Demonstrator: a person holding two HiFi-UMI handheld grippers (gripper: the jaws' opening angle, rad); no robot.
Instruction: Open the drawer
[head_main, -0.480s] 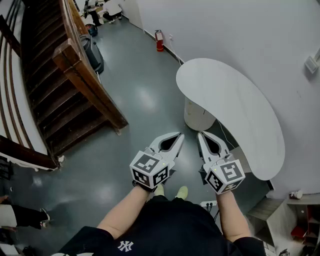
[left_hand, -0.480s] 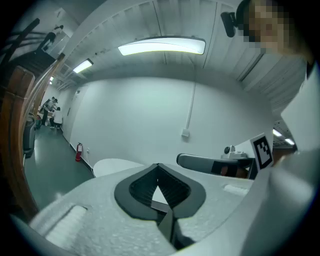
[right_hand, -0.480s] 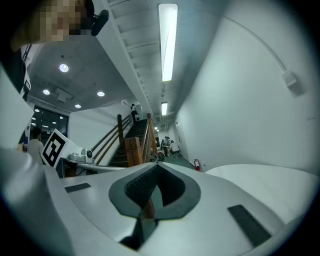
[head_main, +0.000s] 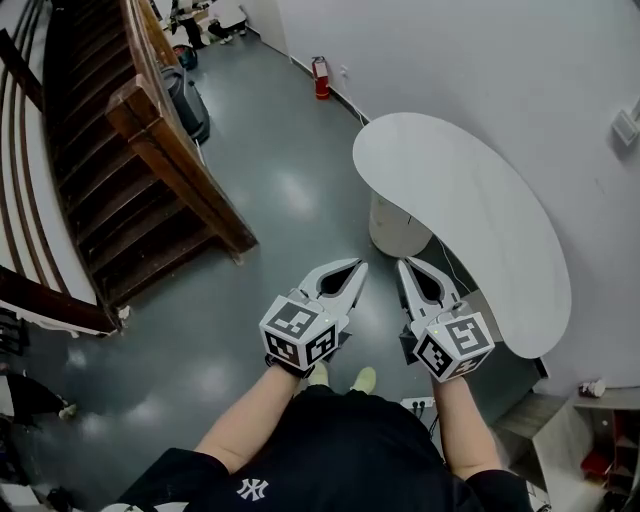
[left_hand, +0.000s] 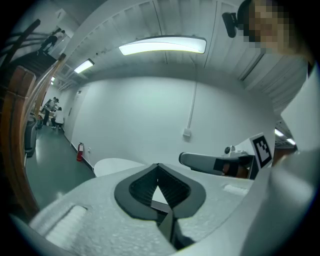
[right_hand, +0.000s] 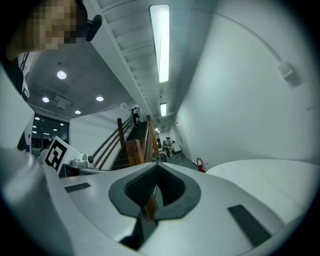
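No drawer shows in any view. In the head view I hold both grippers level in front of my waist, side by side above the grey floor. The left gripper (head_main: 360, 266) is shut, its tips meeting with nothing between them; its own view shows the same closed tips (left_hand: 158, 165). The right gripper (head_main: 403, 266) is also shut and empty, with tips together (right_hand: 157, 164). Both point toward the near end of a white kidney-shaped table (head_main: 470, 220), whose round white base (head_main: 392, 232) stands just beyond the tips.
A wooden staircase (head_main: 150, 150) with a heavy rail runs along the left. A white wall (head_main: 480, 70) backs the table, with a red fire extinguisher (head_main: 320, 78) at its foot. A low shelf unit (head_main: 590, 440) stands at bottom right. People stand far down the hall (left_hand: 51, 109).
Both grippers keep their place and stay shut. A person's leg and shoe at the lower left edge of the head view have gone out of sight.
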